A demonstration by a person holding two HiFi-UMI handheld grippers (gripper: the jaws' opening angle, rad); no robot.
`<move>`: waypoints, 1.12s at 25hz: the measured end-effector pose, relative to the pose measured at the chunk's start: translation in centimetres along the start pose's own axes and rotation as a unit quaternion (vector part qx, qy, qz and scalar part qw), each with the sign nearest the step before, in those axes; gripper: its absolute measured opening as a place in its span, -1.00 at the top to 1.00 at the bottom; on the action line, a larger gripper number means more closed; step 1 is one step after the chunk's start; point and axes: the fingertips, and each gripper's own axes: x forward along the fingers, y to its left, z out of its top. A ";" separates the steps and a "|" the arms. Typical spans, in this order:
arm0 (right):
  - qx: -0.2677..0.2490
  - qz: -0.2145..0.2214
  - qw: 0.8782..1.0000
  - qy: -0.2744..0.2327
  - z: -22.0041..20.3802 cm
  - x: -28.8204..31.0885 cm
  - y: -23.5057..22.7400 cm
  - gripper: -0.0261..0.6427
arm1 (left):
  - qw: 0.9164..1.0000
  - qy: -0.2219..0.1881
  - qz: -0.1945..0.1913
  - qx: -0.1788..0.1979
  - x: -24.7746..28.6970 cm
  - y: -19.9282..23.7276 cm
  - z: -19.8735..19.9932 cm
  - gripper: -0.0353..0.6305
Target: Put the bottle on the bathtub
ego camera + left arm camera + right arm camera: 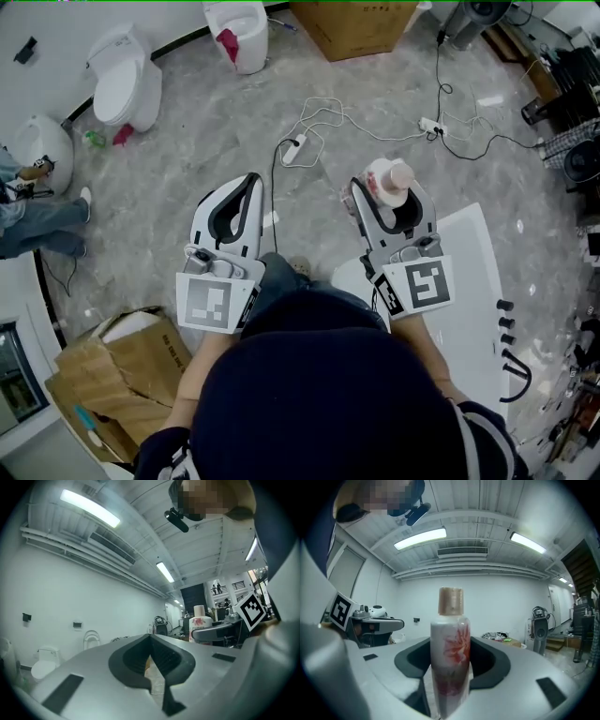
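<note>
A white bottle [392, 180] with a red flower print and a tan cap stands upright between the jaws of my right gripper [386, 194], which is shut on it. In the right gripper view the bottle [450, 653] fills the middle, clamped at its lower body by the right gripper [451, 645]. The hold is above the floor, just beyond the near-left corner of the white bathtub [469, 309]. My left gripper [249, 183] is held level beside it, shut and empty. In the left gripper view its jaws [151, 641] meet with nothing between them, and the bottle [200, 620] shows at the right.
Black tap fittings [511, 347] sit on the bathtub's right rim. A power strip with cables [292, 150] lies on the marble floor ahead. Two toilets [127, 80] [239, 33] and a cardboard box [354, 26] stand beyond. Flattened cardboard [112, 366] lies near left, a person's legs [37, 225] at far left.
</note>
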 end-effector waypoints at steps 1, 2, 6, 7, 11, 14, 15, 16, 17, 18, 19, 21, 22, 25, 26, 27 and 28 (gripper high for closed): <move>0.003 -0.010 1.000 0.001 -0.1 -0.1 -0.9 0.22 | 1.000 0.001 -0.010 -0.002 1.0 -0.3 -0.3 0.83; 0.006 -0.023 1.000 0.001 -0.2 -0.3 -1.8 0.22 | 1.000 0.002 -0.023 -0.004 2.0 -0.6 -0.5 0.83; 0.025 -0.093 0.995 0.008 -1.3 -1.4 -5.6 0.22 | 0.996 0.015 -0.092 0.000 6.7 -2.6 -1.0 0.83; 0.028 -0.111 0.993 0.012 -1.7 -1.6 -6.6 0.22 | 0.994 0.017 -0.110 -0.003 8.1 -3.2 -1.1 0.83; 0.032 -0.186 0.982 0.027 -2.6 -2.2 -10.8 0.22 | 0.980 -0.009 -0.198 -0.015 14.2 -5.9 -1.2 0.83; 0.030 -0.269 0.962 0.027 -2.4 -3.6 -14.0 0.22 | 0.956 -0.011 -0.294 -0.018 19.0 -9.2 -1.1 0.83; 0.028 -0.295 0.955 0.027 -2.3 -4.0 -15.1 0.22 | 0.945 -0.014 -0.326 -0.020 20.6 -10.5 -0.9 0.83; 0.027 -0.320 0.947 0.027 -2.2 -4.3 -16.2 0.22 | 0.934 -0.021 -0.355 -0.022 22.2 -11.6 -0.6 0.83; 0.028 -0.341 0.939 0.027 -2.2 -4.4 -17.4 0.22 | 0.924 -0.027 -0.380 -0.024 23.7 -12.7 -0.3 0.83; 0.030 -0.361 0.932 0.026 -2.0 -4.5 -18.5 0.22 | 0.915 -0.025 -0.402 -0.022 25.1 -13.6 -0.2 0.83; 0.031 -0.379 0.925 0.023 -1.9 -4.5 -19.5 0.22 | 0.907 -0.020 -0.420 -0.019 26.4 -14.3 -0.2 0.83; 0.033 -0.413 0.910 0.021 -1.5 -4.6 -21.1 0.22 | 0.891 -0.021 -0.454 -0.015 28.4 -15.5 0.0 0.83; 0.033 -0.432 0.901 0.024 -1.5 -4.8 -21.8 0.22 | 0.882 -0.025 -0.470 -0.015 29.3 -15.9 0.1 0.83; 0.035 -0.482 0.875 0.028 -1.4 -5.1 -23.3 0.22 | 0.859 -0.028 -0.511 -0.021 31.7 -17.1 0.3 0.83; 0.035 -0.496 0.867 0.028 -1.3 -5.2 -23.7 0.22 | 0.852 -0.027 -0.523 -0.024 32.4 -17.4 0.2 0.83; 0.035 -0.509 0.860 0.028 -1.2 -5.3 -24.1 0.22 | 0.845 -0.026 -0.534 -0.026 33.0 -17.8 0.0 0.83; 0.034 -0.521 0.853 0.028 -1.2 -5.3 -24.3 0.22 | 0.838 -0.024 -0.544 -0.027 33.5 -18.1 -0.2 0.83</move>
